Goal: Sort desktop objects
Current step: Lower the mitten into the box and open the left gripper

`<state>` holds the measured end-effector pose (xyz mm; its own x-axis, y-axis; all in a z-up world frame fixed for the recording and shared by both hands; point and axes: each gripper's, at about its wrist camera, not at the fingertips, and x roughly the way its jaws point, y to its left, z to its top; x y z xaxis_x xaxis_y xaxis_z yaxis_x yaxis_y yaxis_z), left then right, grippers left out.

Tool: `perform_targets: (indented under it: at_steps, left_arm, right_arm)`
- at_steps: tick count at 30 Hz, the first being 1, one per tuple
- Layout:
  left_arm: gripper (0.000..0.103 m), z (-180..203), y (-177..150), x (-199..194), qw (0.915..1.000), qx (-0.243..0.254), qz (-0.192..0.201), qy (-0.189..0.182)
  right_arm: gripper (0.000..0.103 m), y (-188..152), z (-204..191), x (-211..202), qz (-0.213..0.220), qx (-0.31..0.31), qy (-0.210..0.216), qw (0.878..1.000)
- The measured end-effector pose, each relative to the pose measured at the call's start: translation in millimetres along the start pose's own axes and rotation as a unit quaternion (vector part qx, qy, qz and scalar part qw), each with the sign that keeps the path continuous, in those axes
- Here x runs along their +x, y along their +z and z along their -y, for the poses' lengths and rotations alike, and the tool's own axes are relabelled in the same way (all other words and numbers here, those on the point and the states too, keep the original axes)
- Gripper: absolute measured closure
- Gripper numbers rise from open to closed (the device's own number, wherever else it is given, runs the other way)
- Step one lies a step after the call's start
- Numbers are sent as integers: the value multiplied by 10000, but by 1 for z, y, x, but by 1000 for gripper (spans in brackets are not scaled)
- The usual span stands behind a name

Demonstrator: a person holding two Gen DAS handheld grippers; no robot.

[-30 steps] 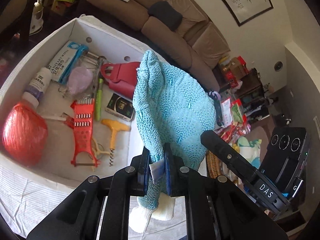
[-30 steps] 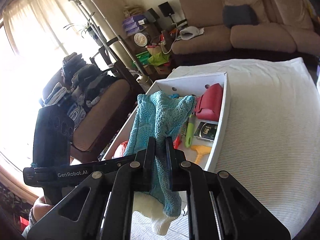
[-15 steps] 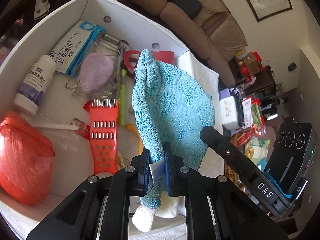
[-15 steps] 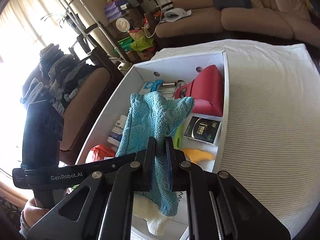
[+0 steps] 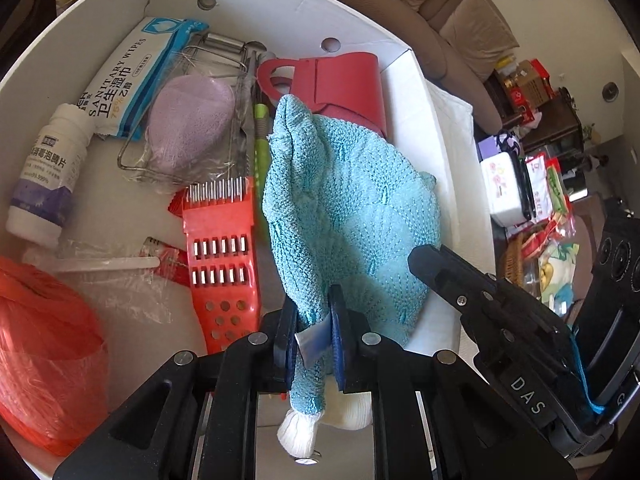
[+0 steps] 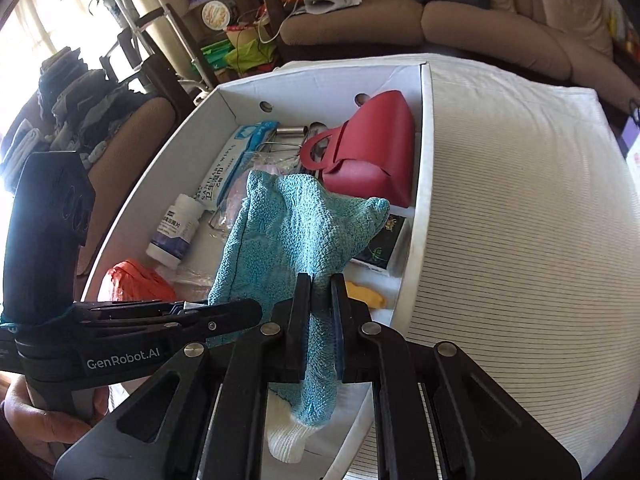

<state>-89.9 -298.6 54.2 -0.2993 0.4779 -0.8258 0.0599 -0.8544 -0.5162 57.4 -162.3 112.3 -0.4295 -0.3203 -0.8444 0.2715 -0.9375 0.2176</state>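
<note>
A light blue knitted cloth (image 5: 344, 216) with a white underside hangs between both grippers over the white box (image 5: 280, 4). My left gripper (image 5: 316, 332) is shut on one edge of the cloth. My right gripper (image 6: 320, 300) is shut on the other edge of the cloth (image 6: 296, 232). The right gripper also shows in the left wrist view (image 5: 480, 296), and the left gripper shows in the right wrist view (image 6: 168, 316). The cloth hides part of the box's inside.
In the box (image 6: 320, 76) lie a red pouch (image 5: 340, 84), red grater (image 5: 220, 248), wipes pack (image 5: 132, 72), white bottle (image 5: 48, 168), purple sponge (image 5: 188, 120), orange-red bag (image 5: 44, 352), black card box (image 6: 380, 244) and a yellow handle (image 6: 364, 296). White tablecloth (image 6: 520, 220) lies to the right.
Both grippers have carried the cloth forward and lower over the box. The box's contents now fill more of both views.
</note>
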Motion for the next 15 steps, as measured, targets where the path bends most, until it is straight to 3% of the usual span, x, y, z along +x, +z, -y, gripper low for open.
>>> perform_targets:
  at_steps: [6,8,10,15]
  left_arm:
    - [87,-1,-2,4,9993,120,-53,346]
    - [81,-1,-2,0,9989,147,-6,439]
    - [55,-5,-1,-5,9990,49,42,432]
    - [47,-10,-2,-25,9994,-143,204,241]
  right_arm:
    - [94,3,-2,9,-186,-299,-454,9983]
    - [94,2,-1,12,-231,-310,-504,9980]
    - [94,1,-2,13,-274,-344,-548,9975]
    - [90,1,-6,7,-204,-367,-651,9970]
